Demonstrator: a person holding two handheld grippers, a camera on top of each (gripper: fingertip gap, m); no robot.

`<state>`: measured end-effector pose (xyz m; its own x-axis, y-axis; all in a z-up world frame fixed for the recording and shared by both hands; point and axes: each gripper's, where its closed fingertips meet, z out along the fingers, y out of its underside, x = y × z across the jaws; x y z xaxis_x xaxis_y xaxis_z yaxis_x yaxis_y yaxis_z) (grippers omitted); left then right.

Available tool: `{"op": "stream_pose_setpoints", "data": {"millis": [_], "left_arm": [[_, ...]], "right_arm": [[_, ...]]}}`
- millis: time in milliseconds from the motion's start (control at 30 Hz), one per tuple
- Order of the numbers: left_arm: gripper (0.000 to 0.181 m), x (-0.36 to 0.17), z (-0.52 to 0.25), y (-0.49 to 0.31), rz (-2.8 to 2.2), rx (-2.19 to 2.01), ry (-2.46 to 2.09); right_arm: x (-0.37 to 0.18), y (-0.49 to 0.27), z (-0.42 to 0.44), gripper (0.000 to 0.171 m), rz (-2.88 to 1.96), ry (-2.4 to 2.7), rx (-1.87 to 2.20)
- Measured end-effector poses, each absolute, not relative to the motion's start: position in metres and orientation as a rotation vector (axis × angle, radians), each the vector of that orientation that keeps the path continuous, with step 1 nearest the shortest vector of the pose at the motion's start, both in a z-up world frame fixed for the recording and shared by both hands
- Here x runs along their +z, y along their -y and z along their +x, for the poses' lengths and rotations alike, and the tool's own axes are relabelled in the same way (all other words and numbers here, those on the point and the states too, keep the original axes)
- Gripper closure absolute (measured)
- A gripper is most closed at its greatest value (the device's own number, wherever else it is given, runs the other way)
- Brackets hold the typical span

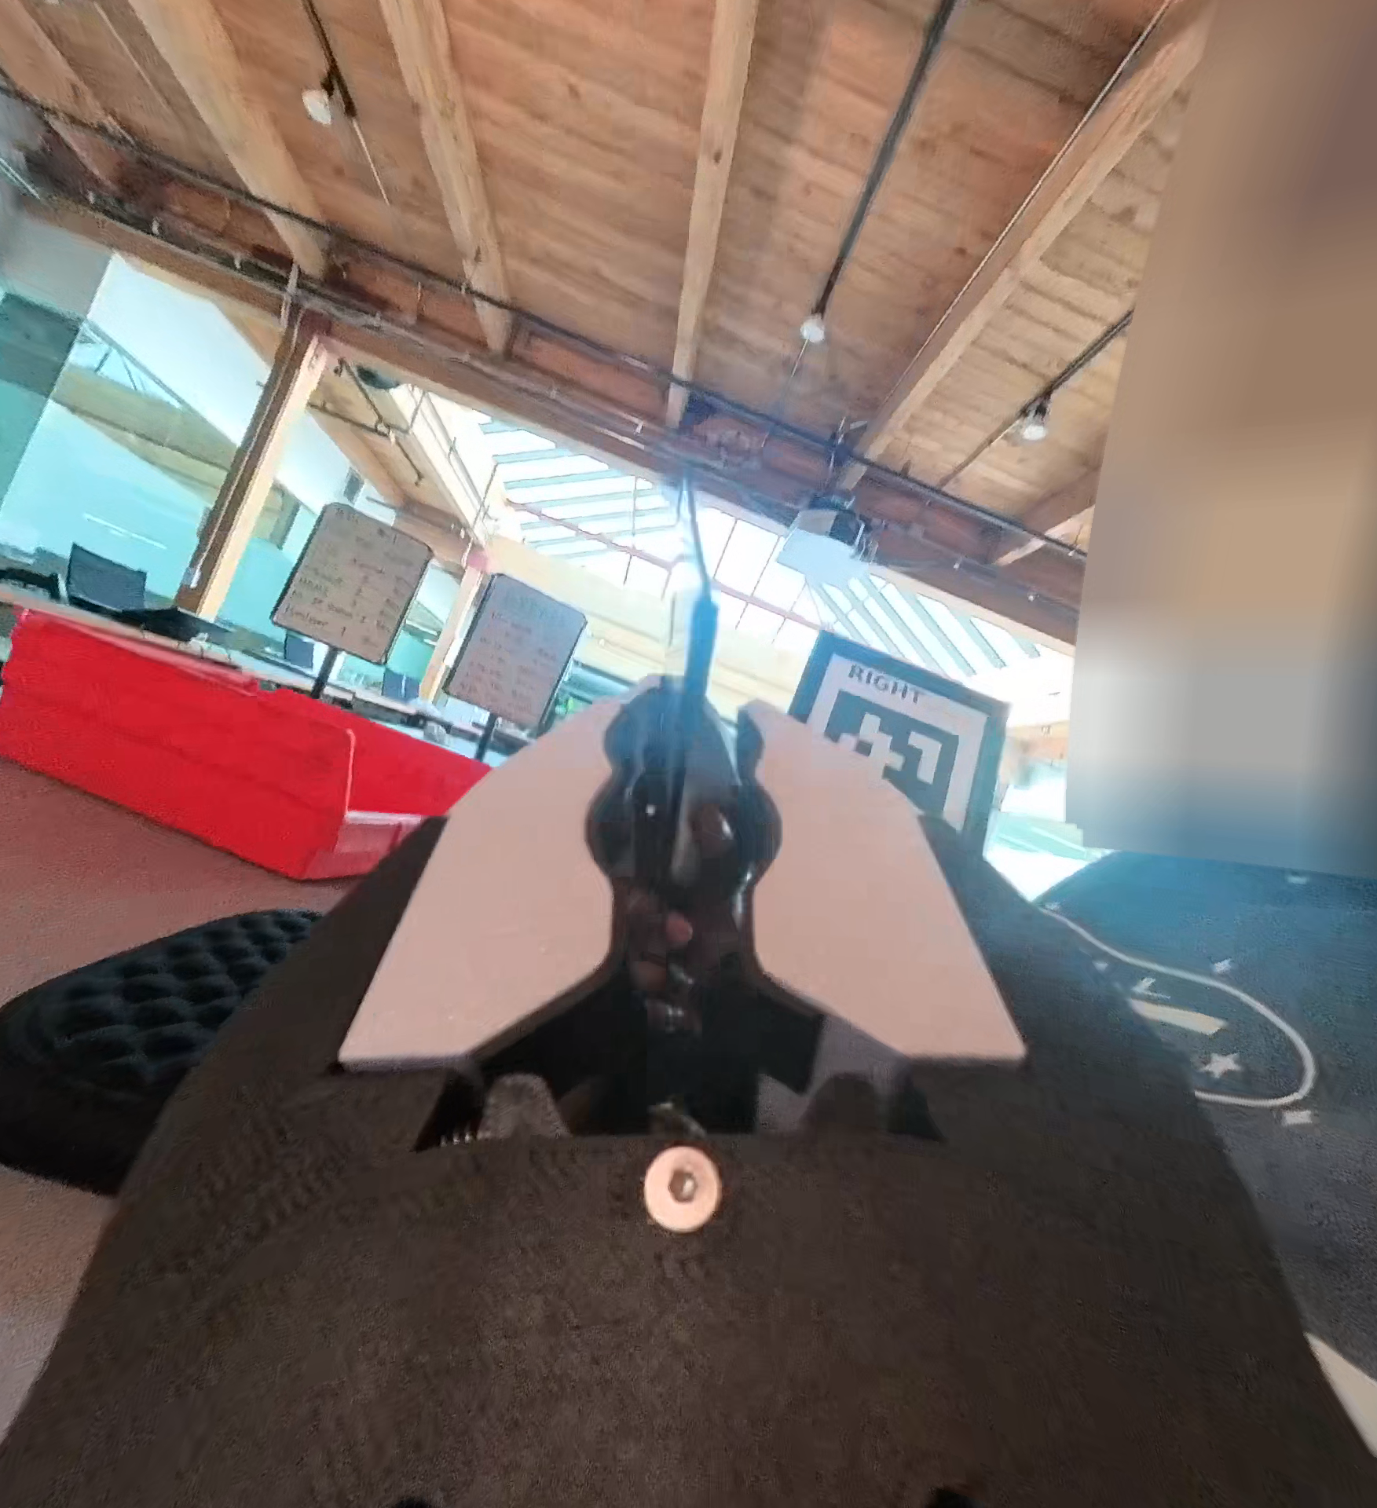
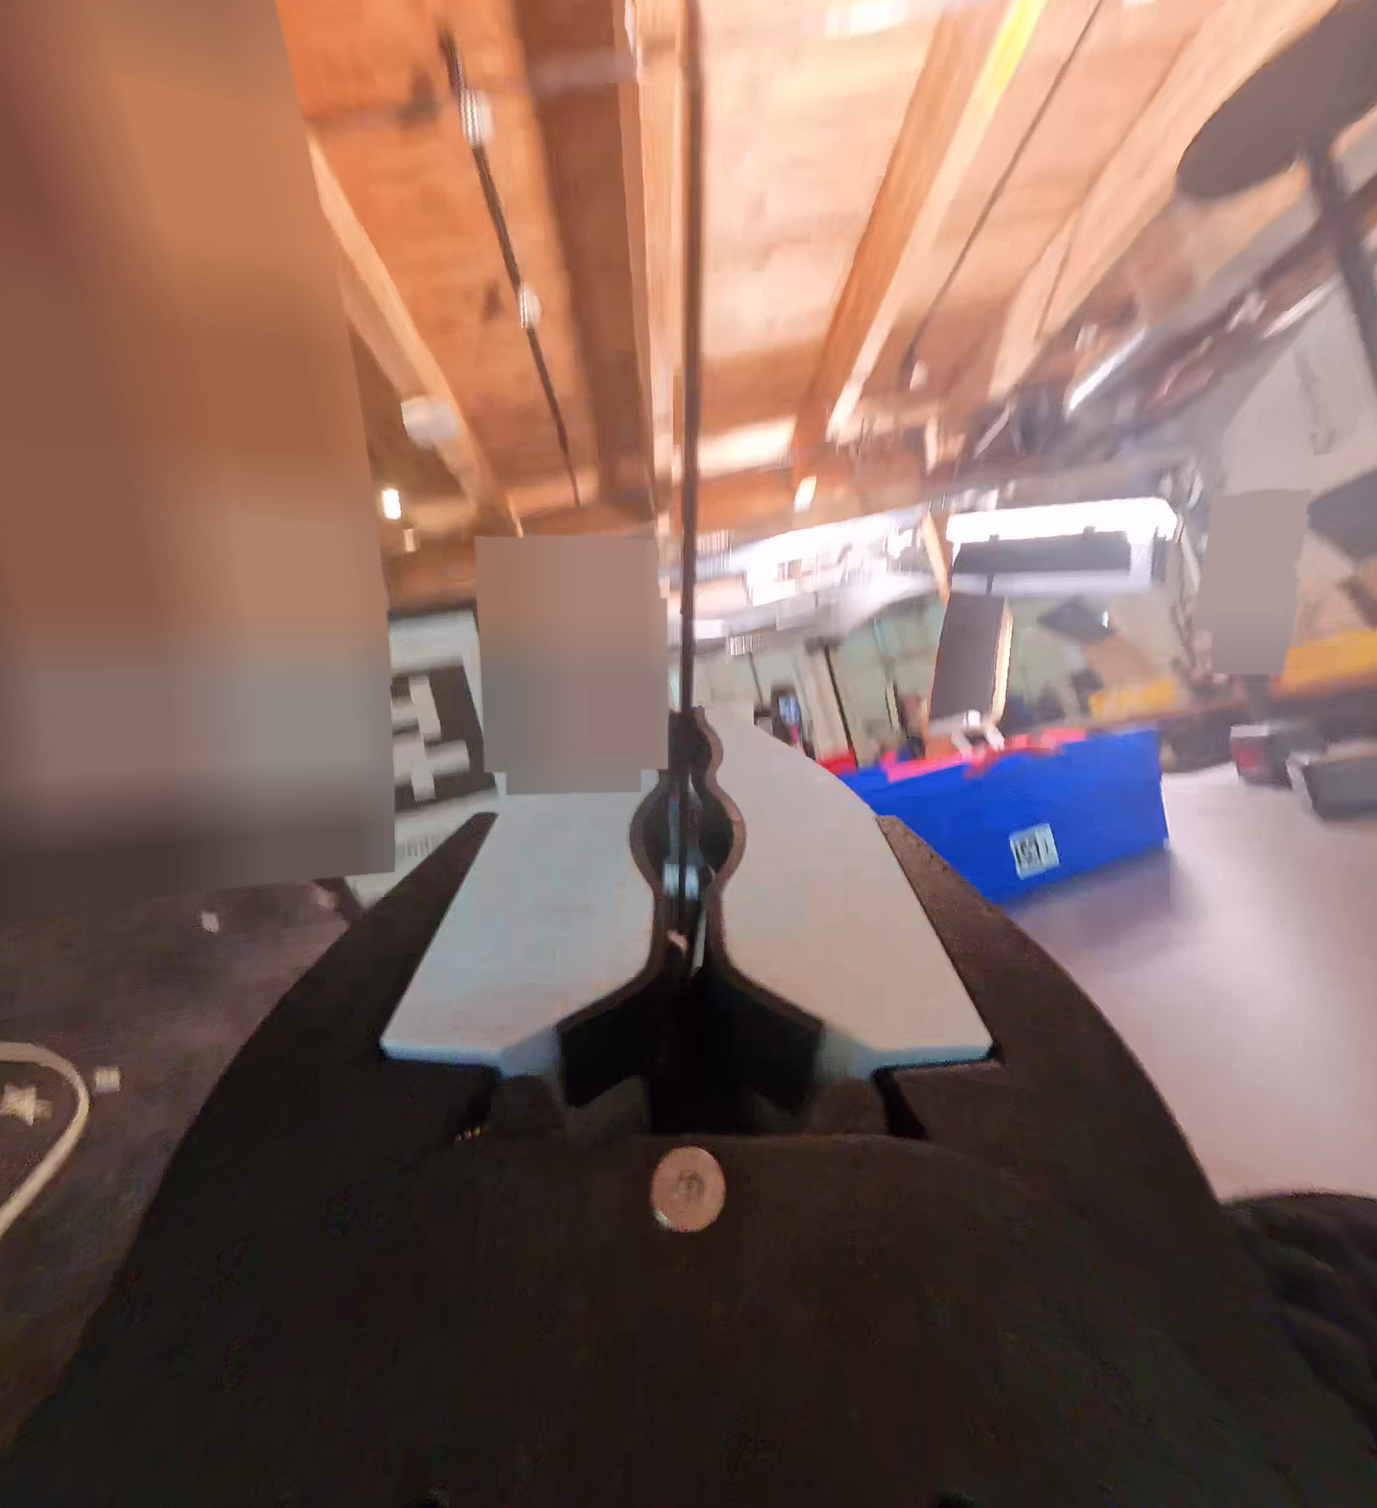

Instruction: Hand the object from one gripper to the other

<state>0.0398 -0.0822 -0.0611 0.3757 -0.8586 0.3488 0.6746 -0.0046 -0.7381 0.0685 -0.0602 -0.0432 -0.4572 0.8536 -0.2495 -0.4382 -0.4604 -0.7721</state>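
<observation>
Both grippers aimed upward, left gripper (image 1: 681,726) and right gripper (image 2: 689,734) each with jaws clamped on a thin black rod (image 2: 689,367). Risk: both pulling at once bends it, or early release drops it onto the tabletop (image 2: 1281,938)

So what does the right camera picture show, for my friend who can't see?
The right gripper is shut on a thin black rod that points up toward a wooden ceiling. A blue bin sits on the grey table behind.
</observation>
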Motion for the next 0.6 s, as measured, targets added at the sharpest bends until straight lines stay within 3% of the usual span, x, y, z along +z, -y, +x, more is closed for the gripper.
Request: {"op": "stream_pose_setpoints", "data": {"millis": [67, 200, 233, 300, 333, 500, 600], "left_arm": [[0.139, -0.065, 0.039, 0.078, -0.968, -1.222, -0.168], [0.136, -0.073, 0.05, 0.077, -0.961, -1.264, -0.162], [0.141, -0.073, 0.05, 0.077, -0.959, -1.259, -0.161], [0.173, -0.068, 0.04, 0.081, -0.914, -1.214, -0.153], [0.179, -0.069, 0.034, 0.078, -0.926, -1.165, -0.127], [0.18, -0.063, 0.011, 0.08, -0.871, -1.164, -0.053], [0.18, -0.064, 0.008, 0.078, -0.876, -1.142, -0.034]], "right_arm": [[-0.035, 0.051, 0.076, 0.169, -0.764, 0.59, 2.098], [-0.048, 0.06, 0.058, 0.169, -0.824, 0.518, 2.2], [-0.051, 0.066, 0.051, 0.169, -0.844, 0.544, 2.204], [-0.057, 0.072, 0.042, 0.169, -0.885, 0.585, 2.195], [-0.059, 0.073, 0.038, 0.169, -0.91, 0.609, 2.18], [-0.052, 0.052, 0.055, 0.158, -0.872, 0.496, 2.155], [-0.055, 0.043, 0.062, 0.169, -0.864, 0.471, 2.141]]}}
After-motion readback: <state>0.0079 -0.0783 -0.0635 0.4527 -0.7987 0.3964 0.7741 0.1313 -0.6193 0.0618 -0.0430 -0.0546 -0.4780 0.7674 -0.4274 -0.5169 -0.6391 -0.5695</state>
